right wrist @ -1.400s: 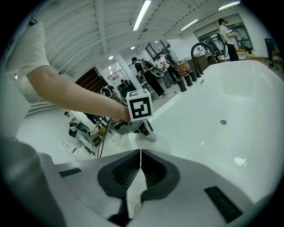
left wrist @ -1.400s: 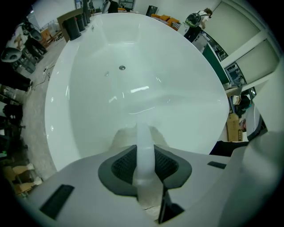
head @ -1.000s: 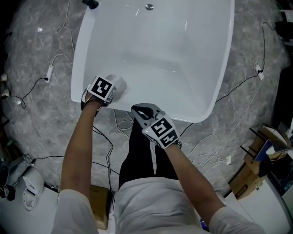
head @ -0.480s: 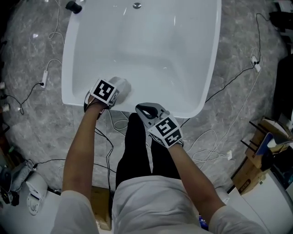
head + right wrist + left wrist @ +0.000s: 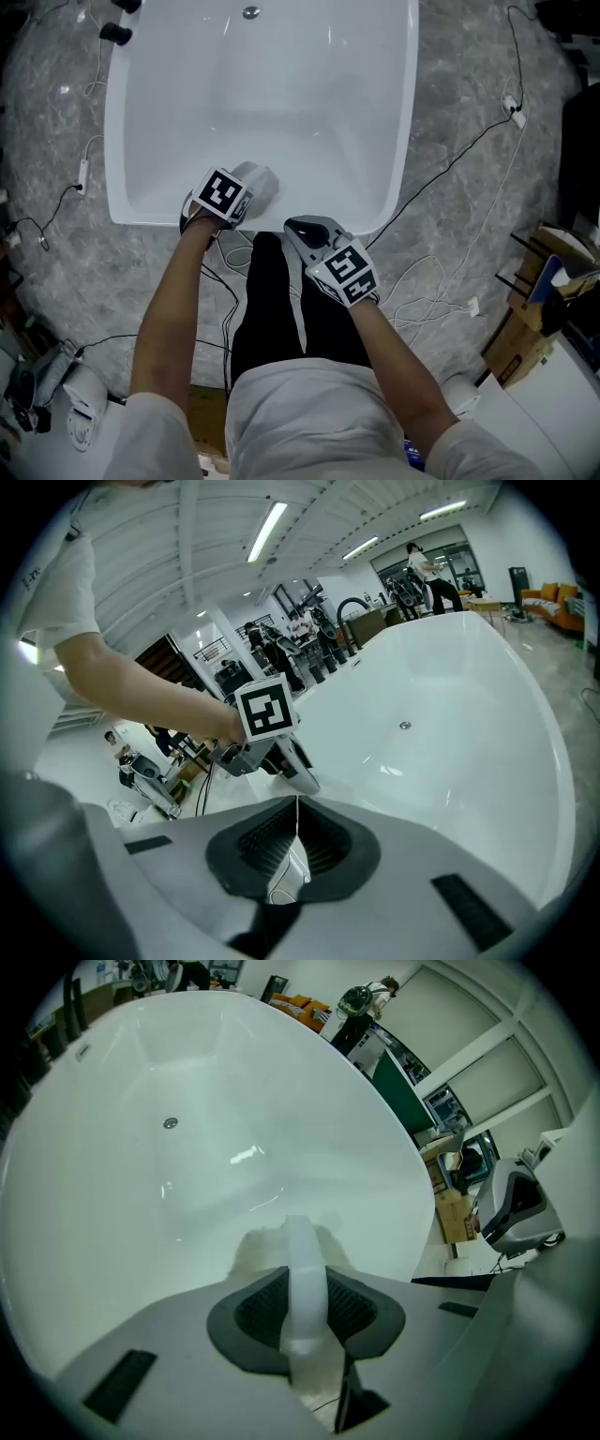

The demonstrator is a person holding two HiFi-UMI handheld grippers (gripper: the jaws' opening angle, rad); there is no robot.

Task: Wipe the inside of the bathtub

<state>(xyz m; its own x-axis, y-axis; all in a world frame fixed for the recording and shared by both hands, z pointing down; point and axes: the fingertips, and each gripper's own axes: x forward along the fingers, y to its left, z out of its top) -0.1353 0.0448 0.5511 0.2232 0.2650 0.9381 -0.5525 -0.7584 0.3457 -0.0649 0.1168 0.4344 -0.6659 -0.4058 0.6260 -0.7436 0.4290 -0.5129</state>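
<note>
We work at the tub's near end

Our right gripper (image 5: 305, 228), jaws pressed together on nothing, hangs outside the bathtub (image 5: 398, 112) rim at 6 o'clock. At its 10 o'clock our left gripper (image 5: 306, 1309) pinches a white cloth (image 5: 261, 178) just inside that rim. The drain (image 5: 250, 13) lies at 12 o'clock.
</note>
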